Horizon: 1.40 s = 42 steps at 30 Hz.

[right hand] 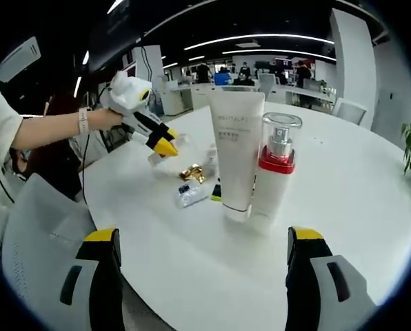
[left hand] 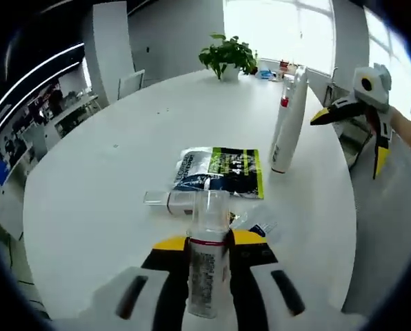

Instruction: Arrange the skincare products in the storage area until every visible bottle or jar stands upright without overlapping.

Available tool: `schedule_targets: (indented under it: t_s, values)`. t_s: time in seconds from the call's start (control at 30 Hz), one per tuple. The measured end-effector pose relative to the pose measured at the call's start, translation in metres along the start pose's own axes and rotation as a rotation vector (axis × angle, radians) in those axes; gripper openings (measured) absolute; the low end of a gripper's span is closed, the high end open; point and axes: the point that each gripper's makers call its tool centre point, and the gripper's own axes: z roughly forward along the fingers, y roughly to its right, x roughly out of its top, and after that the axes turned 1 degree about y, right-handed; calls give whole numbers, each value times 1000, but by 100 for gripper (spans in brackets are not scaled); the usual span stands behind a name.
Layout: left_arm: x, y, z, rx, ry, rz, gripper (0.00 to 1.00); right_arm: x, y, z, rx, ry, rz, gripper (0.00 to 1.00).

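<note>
My left gripper (left hand: 209,241) is shut on a clear-capped bottle with a red ring (left hand: 207,265), which lies along the jaws above the round white table (left hand: 102,172). Just beyond it a second clear bottle (left hand: 169,200) lies on its side beside a dark and green sachet pack (left hand: 223,171). Farther right, a white tube (left hand: 289,134) stands upright. In the right gripper view the tube (right hand: 236,148) and a red-ringed spray bottle (right hand: 277,169) stand side by side, touching. My right gripper (right hand: 202,238) is open in front of them, holding nothing.
A gold-wrapped piece (right hand: 192,172) and a small sachet (right hand: 190,194) lie near the table edge. A potted plant (left hand: 227,56) stands at the table's far side. A person's arm (right hand: 50,131) holds the left gripper (right hand: 158,141). The right gripper (left hand: 350,134) hovers off the table edge.
</note>
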Motion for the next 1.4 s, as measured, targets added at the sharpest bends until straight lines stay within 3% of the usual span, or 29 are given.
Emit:
schedule_targets:
  t_s: [0.33,0.53,0.87,1.07,1.4]
  values:
    - [28,52,-2,-63,86,-15,16,-5,-7,3,27,-16,4,100]
    - [43,73,-2,-101,128,-7,16,-6,-8,2,35,-19,11,100]
    - [51,75,4,-159,184,-16,16,-8,-7,-2,31,-16,22,100]
    - [61,104,8,-188,214,-19,16,0,-3,-6,24,14,41,100]
    - [61,119,15,-205,249,-64,16,8,2,-11,29,56,89,99]
